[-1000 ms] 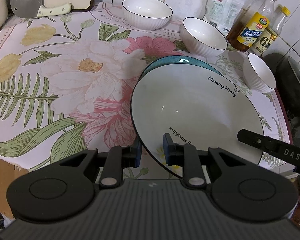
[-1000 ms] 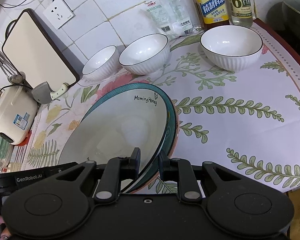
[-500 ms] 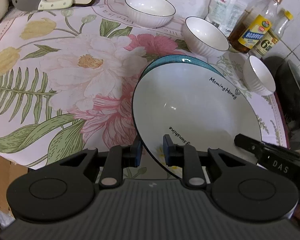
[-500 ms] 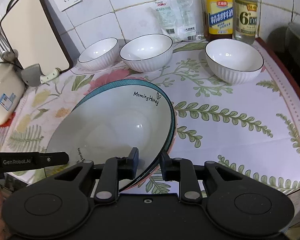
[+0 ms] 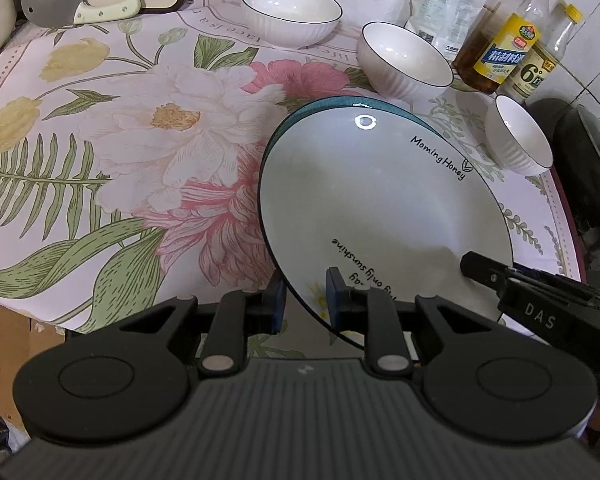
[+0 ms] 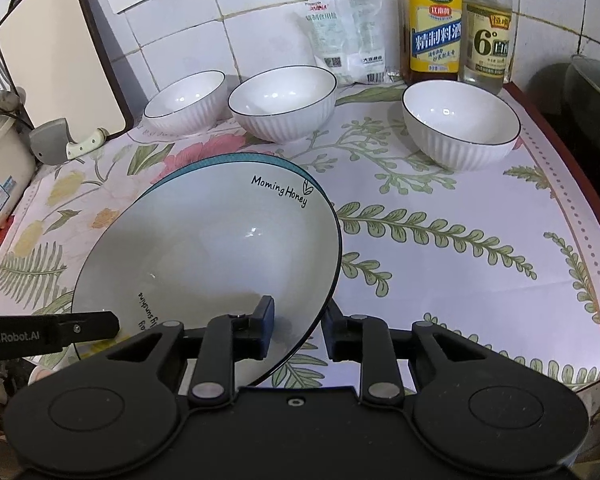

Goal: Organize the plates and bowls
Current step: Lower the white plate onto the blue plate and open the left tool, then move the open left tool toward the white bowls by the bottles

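White plate [image 5: 384, 200]: my left gripper [image 5: 306, 300] clamps its rim; my right gripper [image 6: 300, 326], jaws just opening, straddles it unclamped.

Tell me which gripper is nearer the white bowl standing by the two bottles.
Right. The right gripper sits at the white plate's near edge on the bowl's side; the left gripper holds the plate's opposite edge, farther off.

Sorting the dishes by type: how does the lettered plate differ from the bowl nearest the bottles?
The plate is wide, shallow and lettered; the bowl is small, deep, ribbed and unlettered. The plate sits on a teal dish; the bowl stands alone on the cloth. Both are white with dark rims.
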`<state>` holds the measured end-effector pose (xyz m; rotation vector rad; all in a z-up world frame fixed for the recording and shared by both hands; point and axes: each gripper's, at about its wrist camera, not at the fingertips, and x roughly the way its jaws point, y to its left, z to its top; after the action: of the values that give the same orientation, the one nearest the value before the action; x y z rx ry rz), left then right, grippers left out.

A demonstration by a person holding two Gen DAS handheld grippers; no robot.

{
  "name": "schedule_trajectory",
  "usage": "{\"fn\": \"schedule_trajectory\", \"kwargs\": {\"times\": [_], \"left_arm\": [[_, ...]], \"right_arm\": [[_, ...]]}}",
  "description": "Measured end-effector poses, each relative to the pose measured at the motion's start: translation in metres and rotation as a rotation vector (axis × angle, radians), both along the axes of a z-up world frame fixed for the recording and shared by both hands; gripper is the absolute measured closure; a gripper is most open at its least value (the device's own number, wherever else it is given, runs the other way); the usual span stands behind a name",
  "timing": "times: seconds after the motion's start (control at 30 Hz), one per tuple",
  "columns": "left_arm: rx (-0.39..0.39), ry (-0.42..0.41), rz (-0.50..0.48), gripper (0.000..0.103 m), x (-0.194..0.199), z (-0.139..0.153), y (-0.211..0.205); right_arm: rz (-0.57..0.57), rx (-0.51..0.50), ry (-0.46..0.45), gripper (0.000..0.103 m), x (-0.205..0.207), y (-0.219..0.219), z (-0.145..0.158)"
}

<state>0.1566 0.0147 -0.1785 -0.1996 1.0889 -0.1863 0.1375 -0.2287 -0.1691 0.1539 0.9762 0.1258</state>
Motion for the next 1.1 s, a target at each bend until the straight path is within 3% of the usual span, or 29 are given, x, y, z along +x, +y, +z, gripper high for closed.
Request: {"fn": "schedule_trajectory", "kwargs": {"times": [0.5,0.67,0.77,0.97,1.1], "left_arm": [[0.115,-0.023,0.024,0.078,0.000,0.002,-0.017],[0.119,-0.036,0.007,0.071,-0.011,0.018,-0.018],[0.128,-0.047,-0.019,0.059,-0.018,0.033,-0.020],[0.140,-0.057,-0.076,0.050,-0.030,0.060,-0.028],[0.135,-0.064,-0.109,0.046,-0.038,0.074,-0.035]], "right_arm": [[0.022,-0.095,-0.079,0.070,-0.003,-0.001,0.008],[0.025,-0.043,-0.026,0.069,-0.006,-0.010,0.022],[0.040,-0.055,-0.024,0.060,-0.012,-0.011,0.034],[0.047,-0.049,-0.015,0.055,-0.023,-0.019,0.054],[0.051,-0.045,-0.045,0.041,-0.032,-0.027,0.072]]}}
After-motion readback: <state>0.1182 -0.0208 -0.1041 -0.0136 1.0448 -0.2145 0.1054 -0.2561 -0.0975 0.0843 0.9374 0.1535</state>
